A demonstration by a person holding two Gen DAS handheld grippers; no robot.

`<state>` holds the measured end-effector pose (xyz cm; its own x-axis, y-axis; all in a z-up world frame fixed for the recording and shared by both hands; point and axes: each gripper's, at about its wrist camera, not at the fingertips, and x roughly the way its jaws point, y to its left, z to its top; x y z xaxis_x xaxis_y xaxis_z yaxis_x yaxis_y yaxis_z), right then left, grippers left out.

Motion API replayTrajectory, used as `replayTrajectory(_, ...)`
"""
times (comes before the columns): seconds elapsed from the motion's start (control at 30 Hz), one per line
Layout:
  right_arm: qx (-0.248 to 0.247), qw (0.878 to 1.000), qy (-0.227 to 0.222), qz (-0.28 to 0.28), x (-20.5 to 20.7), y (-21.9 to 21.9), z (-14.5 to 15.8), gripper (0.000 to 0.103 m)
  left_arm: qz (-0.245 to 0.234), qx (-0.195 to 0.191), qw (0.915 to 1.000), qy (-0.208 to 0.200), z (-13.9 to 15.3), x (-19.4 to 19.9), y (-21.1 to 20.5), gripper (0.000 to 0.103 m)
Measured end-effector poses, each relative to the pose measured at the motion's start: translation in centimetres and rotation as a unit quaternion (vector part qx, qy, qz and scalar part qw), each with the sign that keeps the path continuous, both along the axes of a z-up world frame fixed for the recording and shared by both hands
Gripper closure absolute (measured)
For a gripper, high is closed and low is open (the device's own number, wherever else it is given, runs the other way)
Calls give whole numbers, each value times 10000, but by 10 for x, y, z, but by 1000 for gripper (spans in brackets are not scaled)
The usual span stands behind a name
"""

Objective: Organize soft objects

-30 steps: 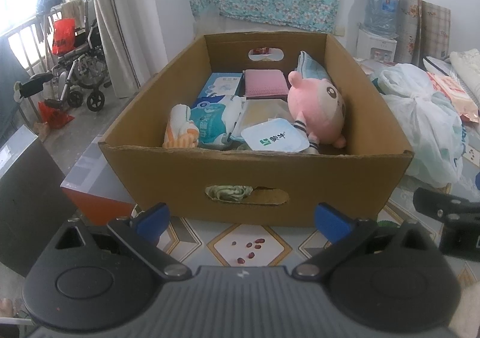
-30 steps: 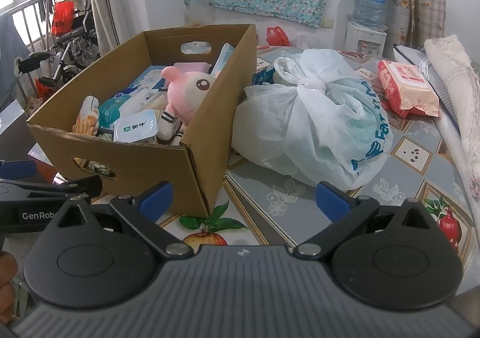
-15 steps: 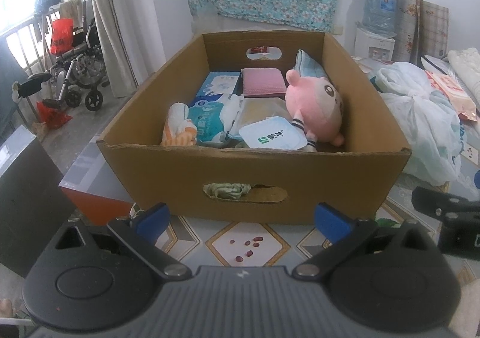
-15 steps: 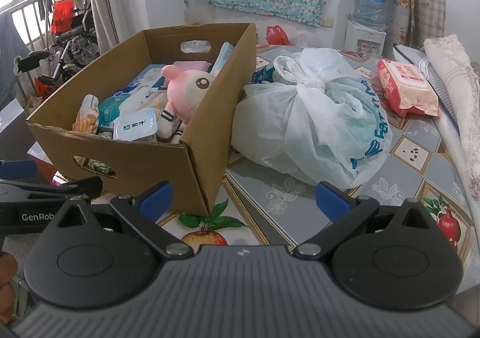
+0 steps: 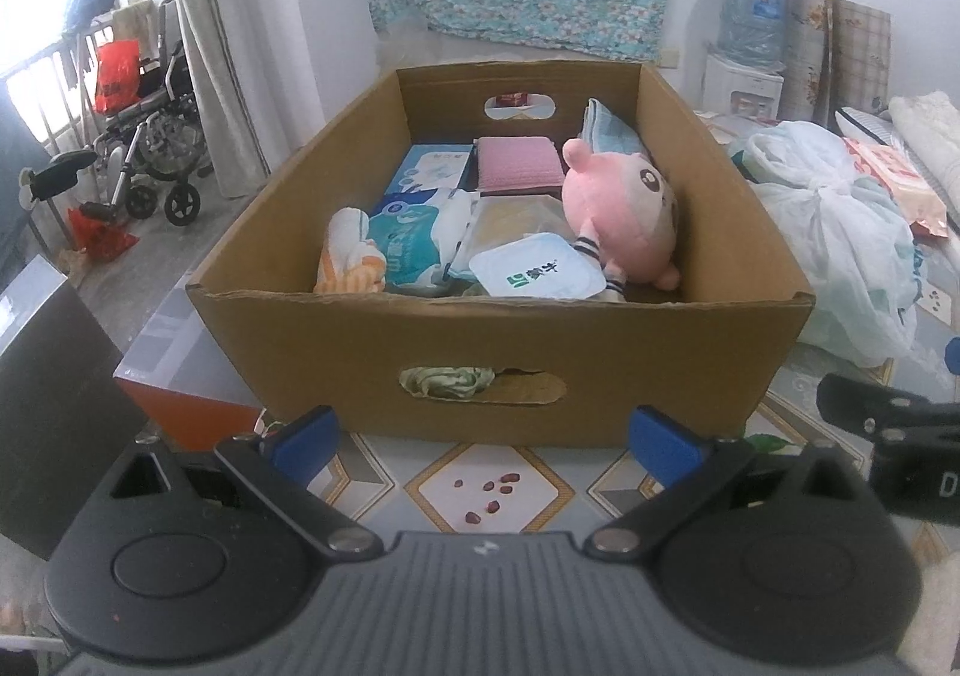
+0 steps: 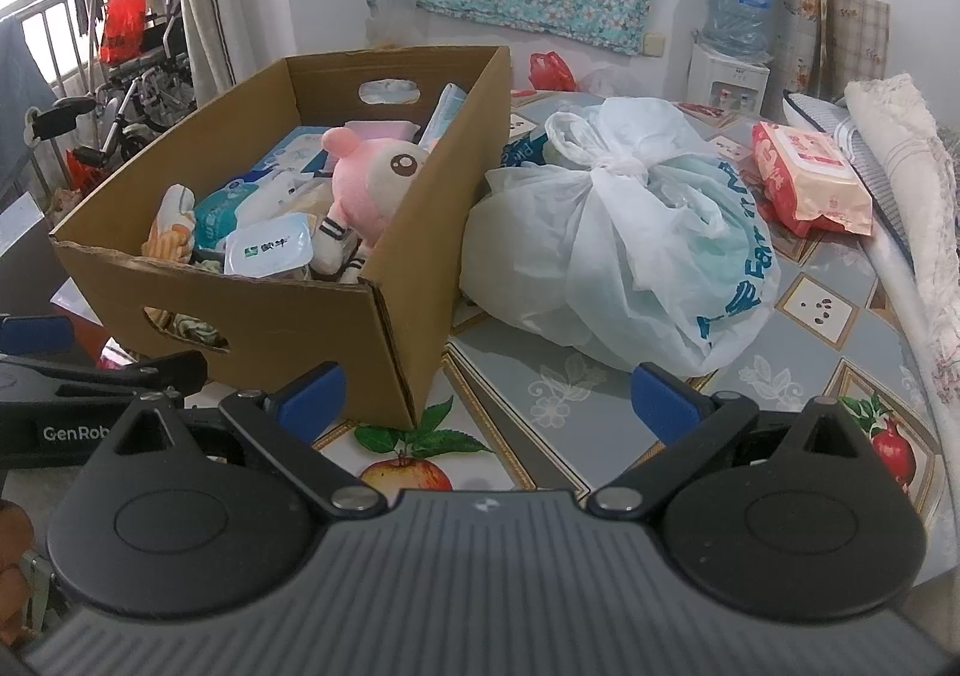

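Observation:
A brown cardboard box (image 5: 498, 358) (image 6: 282, 322) stands on the patterned table. Inside lie a pink plush toy (image 5: 624, 214) (image 6: 366, 184), a white pack with a green logo (image 5: 534, 274) (image 6: 267, 253), blue tissue packs (image 5: 408, 244), a pink pad (image 5: 519, 162) and an orange-striped cloth (image 5: 348, 262). My left gripper (image 5: 483, 445) is open and empty just in front of the box. My right gripper (image 6: 486, 400) is open and empty near the box's right front corner. A tied white plastic bag (image 6: 624, 232) (image 5: 840, 232) sits right of the box.
A pink wet-wipes pack (image 6: 807, 178) lies at the far right beside folded bedding (image 6: 912, 165). A wheelchair (image 5: 150, 147) and railing stand at the left. A water dispenser (image 6: 735, 45) is at the back wall. A grey and orange box (image 5: 174, 370) sits left of the table.
Both grippers have risen slightly, so the box sits a little lower in both views. Both stay open and nothing in the box has moved.

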<state>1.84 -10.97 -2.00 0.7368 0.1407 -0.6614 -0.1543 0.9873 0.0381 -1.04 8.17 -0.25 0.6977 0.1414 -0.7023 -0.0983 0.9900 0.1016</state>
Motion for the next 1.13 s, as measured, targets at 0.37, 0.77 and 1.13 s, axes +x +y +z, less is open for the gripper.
replayTrajectory(0.37,40,10000,44,5,2,-1,-2,1,10,-3,10000,29,0,1,2,0)
replayTrajectory(0.77,69,9999,67,30,3,1,-2,1,10,-2,10000,26,1,1,2,0)
replayTrajectory(1.13,88,9999,56,23,3,1,-1,1,13,2,10000,25,2,1,2,0)
